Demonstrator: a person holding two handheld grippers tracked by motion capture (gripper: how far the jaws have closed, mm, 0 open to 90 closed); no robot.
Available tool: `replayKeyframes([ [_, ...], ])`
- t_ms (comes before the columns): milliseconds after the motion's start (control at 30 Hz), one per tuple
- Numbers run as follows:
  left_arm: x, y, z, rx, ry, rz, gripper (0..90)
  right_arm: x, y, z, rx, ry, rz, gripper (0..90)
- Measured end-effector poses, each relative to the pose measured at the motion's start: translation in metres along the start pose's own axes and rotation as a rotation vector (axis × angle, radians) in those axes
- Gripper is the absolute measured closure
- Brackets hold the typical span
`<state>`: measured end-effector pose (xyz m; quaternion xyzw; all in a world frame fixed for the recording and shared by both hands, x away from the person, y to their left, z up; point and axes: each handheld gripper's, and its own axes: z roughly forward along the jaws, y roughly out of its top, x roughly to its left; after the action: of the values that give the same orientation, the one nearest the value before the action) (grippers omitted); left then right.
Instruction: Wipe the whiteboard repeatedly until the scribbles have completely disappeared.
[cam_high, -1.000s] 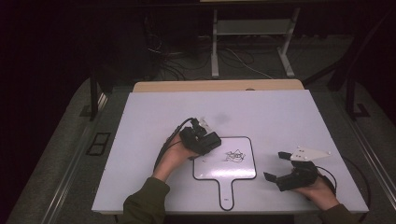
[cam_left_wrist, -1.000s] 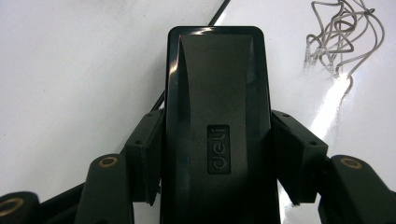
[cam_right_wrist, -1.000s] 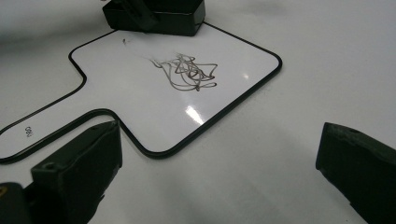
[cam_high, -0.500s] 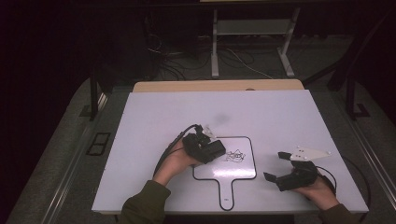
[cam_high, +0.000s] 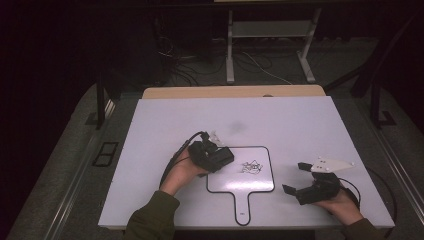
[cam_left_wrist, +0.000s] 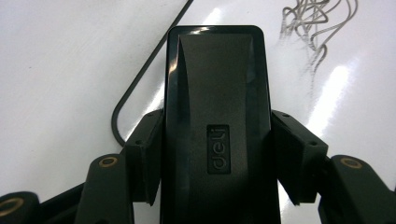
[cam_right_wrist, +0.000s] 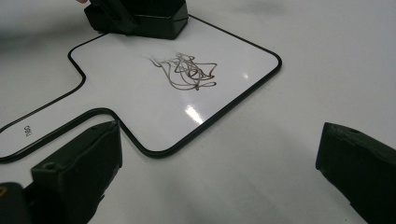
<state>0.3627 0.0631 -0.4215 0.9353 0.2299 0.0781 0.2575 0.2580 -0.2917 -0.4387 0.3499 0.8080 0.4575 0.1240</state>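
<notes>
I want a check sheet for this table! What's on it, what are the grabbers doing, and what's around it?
Surface: white table, flat, glossy.
Job's things: paddle-shaped whiteboard with a black rim, lying flat; dark scribble near its middle; black eraser at the board's left edge, short of the scribble.
Clutter: nothing seen.
Grippers: left gripper shut on the eraser, jaws pressing on its two sides; right gripper open, holding nothing, on the table right of the board.
Cables: one black cable loops from the left gripper; another trails by the right hand; loose wires on the floor beyond.
Surroundings: dark room, grey floor, metal stand behind the table.
</notes>
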Motion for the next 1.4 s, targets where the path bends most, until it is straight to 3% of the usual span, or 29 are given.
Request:
replayKeyframes([
  [300,0.006,0.001,-0.001,0.012,0.030,-0.006,39.7,0.000,0.000,0.000,0.002,0.003,-0.003,0.0],
  [833,-0.030,0.019,0.010,0.015,-0.080,0.091,39.6,0.000,0.000,0.001,0.006,0.000,-0.004,0.0],
  [1133,-0.021,0.032,0.018,0.015,-0.049,0.079,39.7,0.000,0.000,0.001,0.010,-0.003,-0.006,0.0],
  [1400,-0.017,0.041,0.024,0.017,-0.063,0.064,39.7,0.000,0.000,0.001,0.011,-0.005,-0.001,0.0],
])
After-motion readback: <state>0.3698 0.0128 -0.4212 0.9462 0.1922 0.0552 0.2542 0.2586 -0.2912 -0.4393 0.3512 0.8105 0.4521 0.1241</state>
